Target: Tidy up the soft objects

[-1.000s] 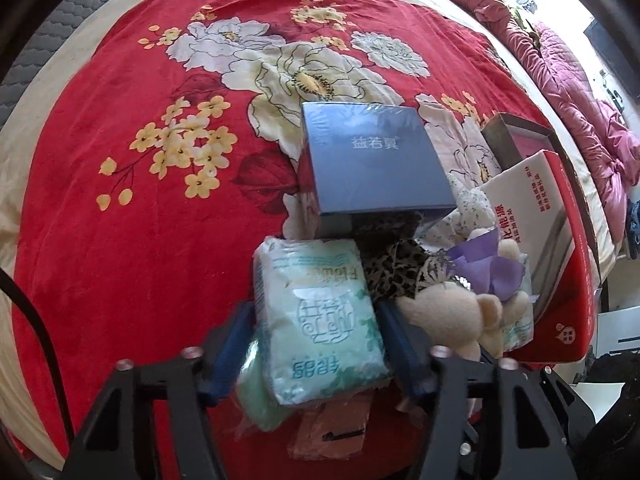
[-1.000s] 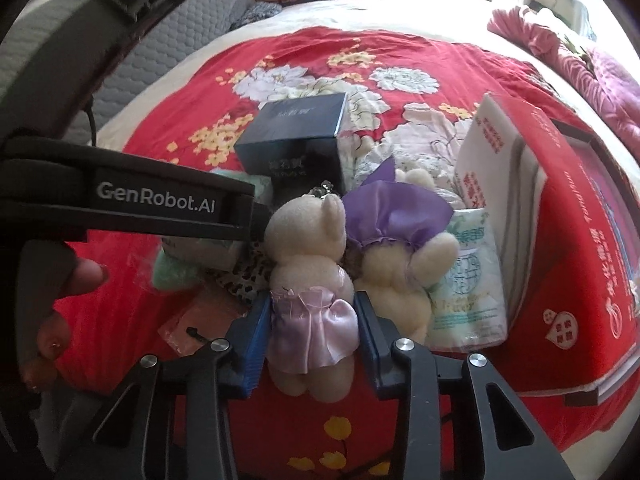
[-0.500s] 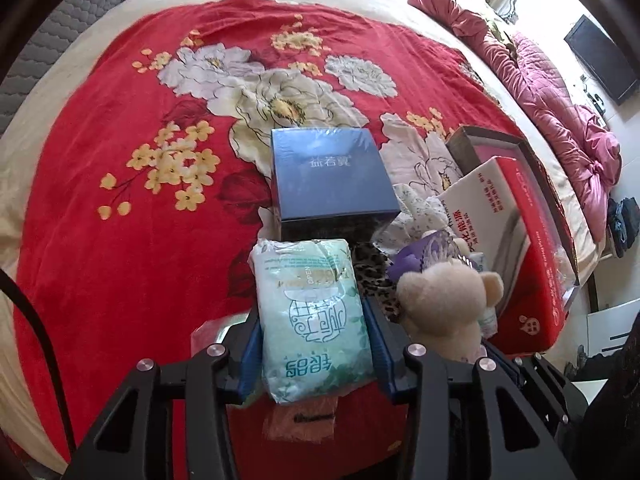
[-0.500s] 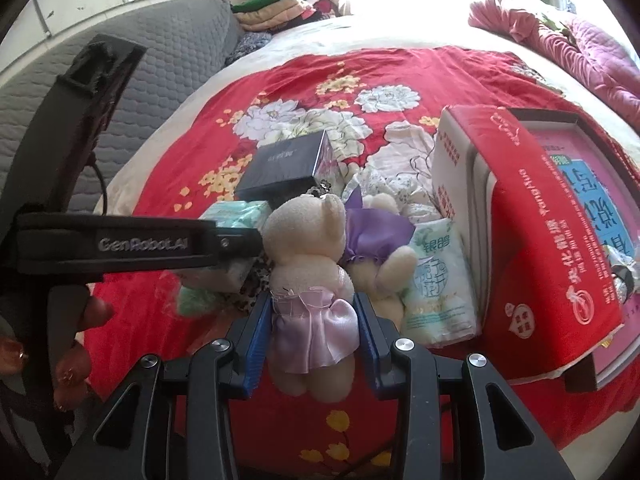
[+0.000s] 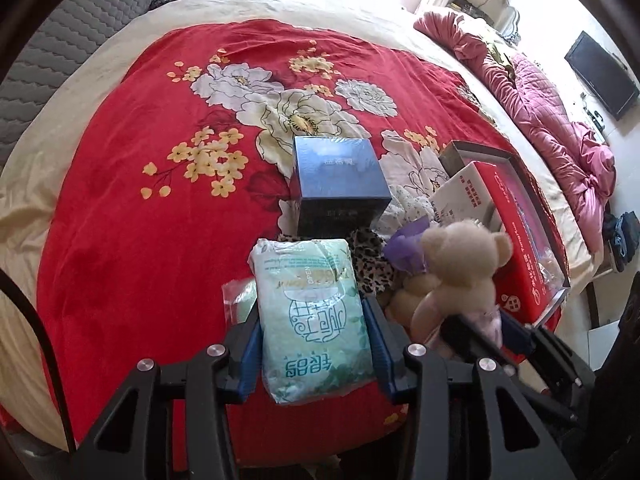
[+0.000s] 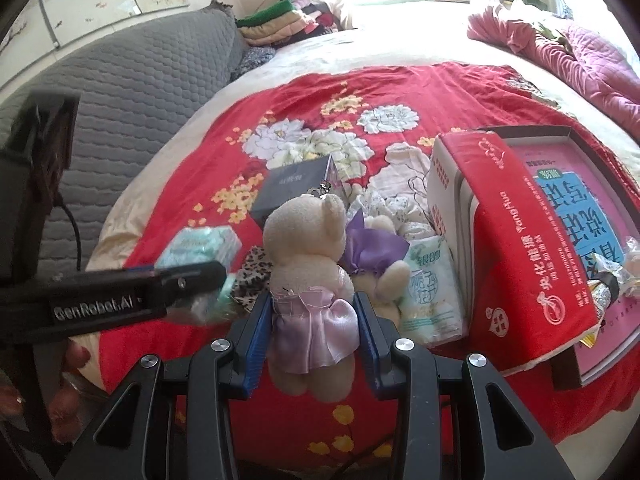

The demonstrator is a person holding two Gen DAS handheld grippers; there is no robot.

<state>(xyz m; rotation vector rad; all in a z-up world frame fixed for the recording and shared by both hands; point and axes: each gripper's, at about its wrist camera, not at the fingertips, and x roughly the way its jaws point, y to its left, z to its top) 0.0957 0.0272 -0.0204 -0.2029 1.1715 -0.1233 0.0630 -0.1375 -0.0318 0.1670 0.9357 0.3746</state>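
Pointing lengthwise away from left tongs point(image 5: 312, 344), tissue pack point(image 5: 310, 316) clamped.

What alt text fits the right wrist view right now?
The right gripper clamps a cream teddy bear in a lilac dress above a red floral blanket. Behind it lie a second bear in purple, a green tissue pack and a red box.

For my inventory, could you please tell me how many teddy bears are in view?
2: the pink-dressed bear is gripped in the right claw; the purple-dressed bear lies on the bed just behind it. Others may be hidden.
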